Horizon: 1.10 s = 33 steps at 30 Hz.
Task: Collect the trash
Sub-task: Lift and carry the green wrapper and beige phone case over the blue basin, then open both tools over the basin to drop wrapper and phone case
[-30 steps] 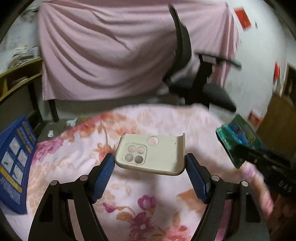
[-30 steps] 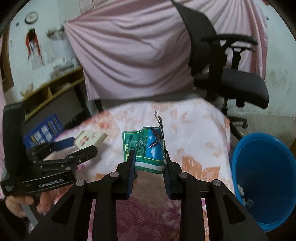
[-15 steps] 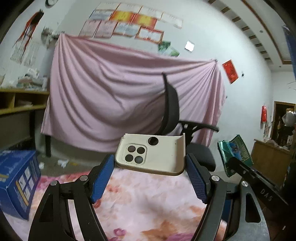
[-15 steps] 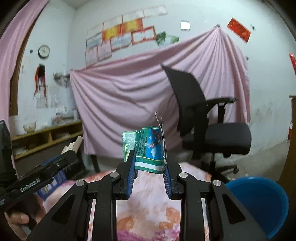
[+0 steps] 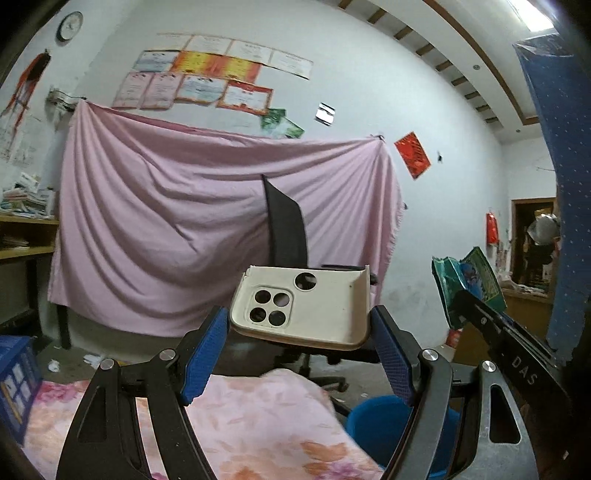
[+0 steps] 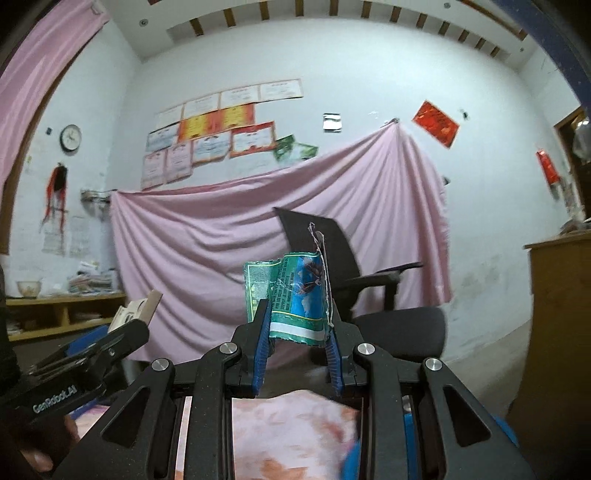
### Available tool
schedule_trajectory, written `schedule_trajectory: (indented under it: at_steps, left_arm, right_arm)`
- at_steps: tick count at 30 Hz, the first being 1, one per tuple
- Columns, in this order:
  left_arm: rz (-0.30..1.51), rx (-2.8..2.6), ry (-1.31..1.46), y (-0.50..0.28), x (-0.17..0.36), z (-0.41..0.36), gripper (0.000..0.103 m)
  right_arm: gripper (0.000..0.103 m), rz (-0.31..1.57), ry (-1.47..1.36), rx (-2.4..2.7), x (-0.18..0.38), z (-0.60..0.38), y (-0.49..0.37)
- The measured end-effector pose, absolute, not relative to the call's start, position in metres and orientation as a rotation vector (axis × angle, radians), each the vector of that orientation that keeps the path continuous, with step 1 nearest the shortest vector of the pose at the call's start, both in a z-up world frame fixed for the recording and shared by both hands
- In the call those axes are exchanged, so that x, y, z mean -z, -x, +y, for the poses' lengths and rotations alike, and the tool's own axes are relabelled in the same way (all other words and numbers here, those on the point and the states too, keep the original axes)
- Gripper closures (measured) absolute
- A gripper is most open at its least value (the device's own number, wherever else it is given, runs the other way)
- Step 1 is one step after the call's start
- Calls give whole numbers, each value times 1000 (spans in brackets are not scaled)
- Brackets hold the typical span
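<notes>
The room is a bit dim, with a cool, bluish light on the white wall, and the brightest spot is a ceiling light at the top right corner of the left view. Both pictures bend like a fishbowl, so the ceiling beams curve and the corners go black. The black arms of each tool look dark and sharp up close, while the flowery blanket low in the right view is smeared and fuzzy, and the blue tub sits in shadow.
</notes>
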State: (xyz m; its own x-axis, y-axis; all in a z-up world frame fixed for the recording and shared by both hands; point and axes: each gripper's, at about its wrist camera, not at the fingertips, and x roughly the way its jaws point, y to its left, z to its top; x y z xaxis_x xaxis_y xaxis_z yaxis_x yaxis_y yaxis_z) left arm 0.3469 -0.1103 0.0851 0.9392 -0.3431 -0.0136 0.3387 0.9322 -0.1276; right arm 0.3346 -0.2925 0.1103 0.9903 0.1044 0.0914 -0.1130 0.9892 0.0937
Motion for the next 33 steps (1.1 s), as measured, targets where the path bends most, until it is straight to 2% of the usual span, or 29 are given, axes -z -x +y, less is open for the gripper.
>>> schedule_trajectory:
  at_steps: [13, 26, 33]
  left_arm:
    - [166, 457, 97, -367, -73, -173, 30]
    - [437, 537, 155, -404, -34, -212, 30]
    - [522, 555, 146, -411, -26, -225, 30]
  right_arm:
    - [78, 35, -109, 95, -97, -353, -349]
    - [78, 280, -196, 192, -63, -400, -379]
    - [75, 365, -230, 193, -48, -417, -384]
